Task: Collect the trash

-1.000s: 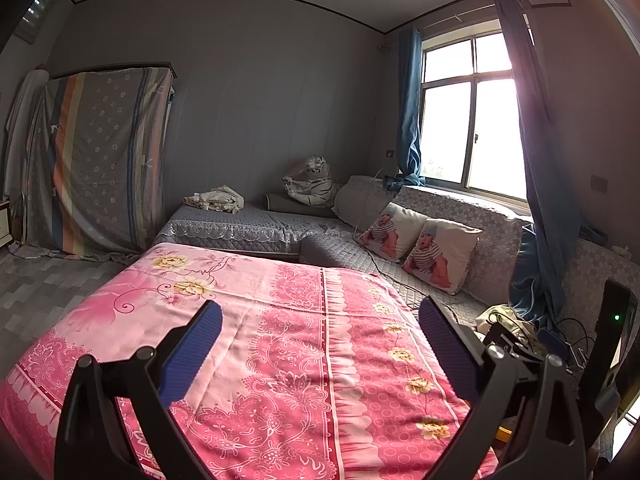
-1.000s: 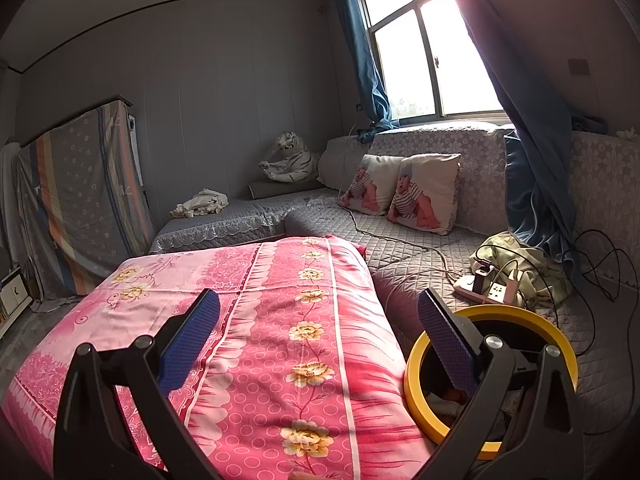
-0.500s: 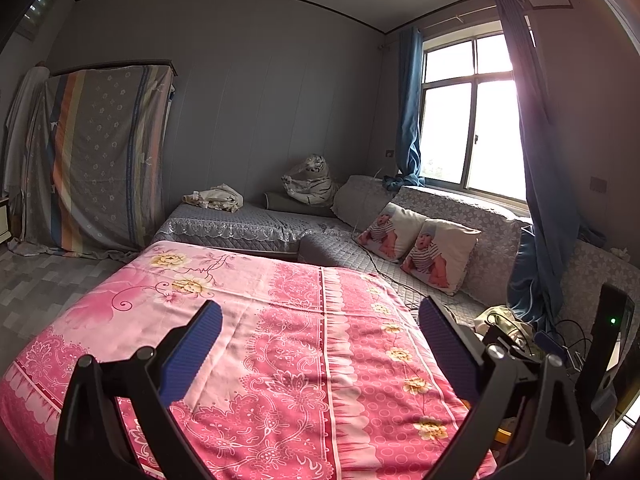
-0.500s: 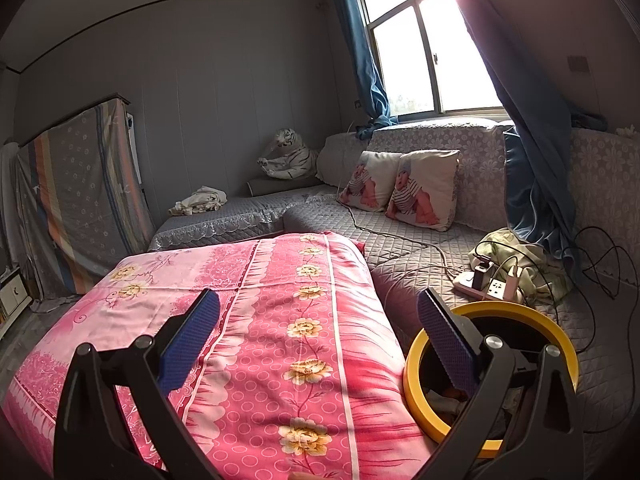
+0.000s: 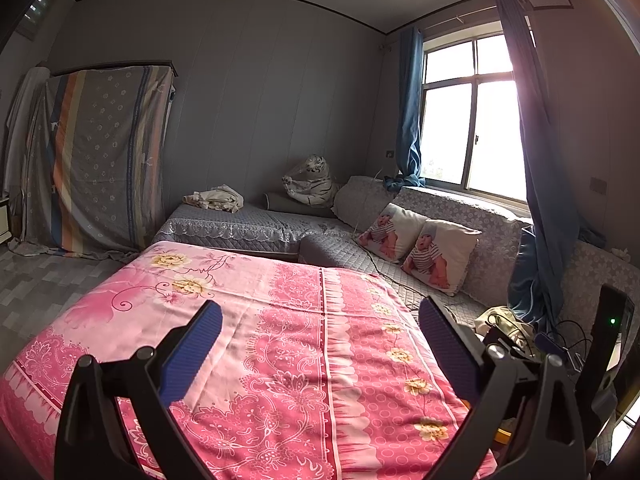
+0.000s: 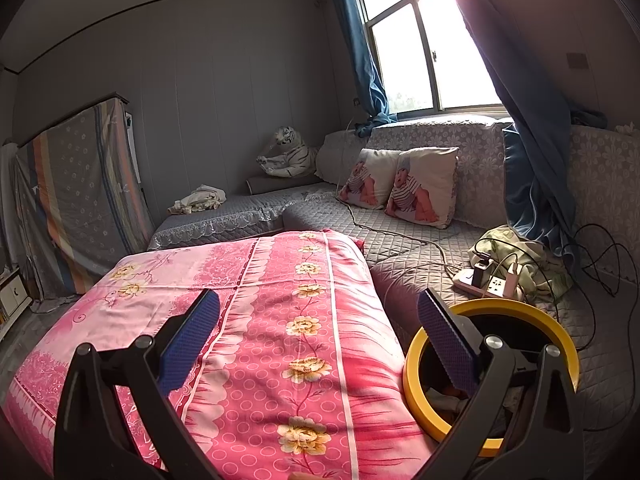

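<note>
A round bin with a yellow rim (image 6: 516, 308) stands to the right of the pink floral bedspread (image 6: 280, 312), partly behind my right finger; some scraps lie inside it. My right gripper (image 6: 318, 340) is open and empty, held above the bedspread's right side. My left gripper (image 5: 320, 344) is open and empty above the middle of the pink bedspread (image 5: 280, 320). No loose trash shows on the bedspread. The other gripper's black body with a green light (image 5: 612, 336) shows at the right edge of the left wrist view.
A grey quilted sofa (image 6: 420, 248) runs along the window wall with two baby-print pillows (image 6: 400, 186). A power strip with plugs and cables (image 6: 490, 280) lies on it by a crumpled green cloth (image 6: 532, 256). A toy tiger (image 5: 310, 182) and a cloth heap (image 5: 216, 198) sit at the back.
Both grippers have stayed open. The views have shifted only slightly; the right wrist view has drifted a little so the bin and sofa sit marginally lower.
</note>
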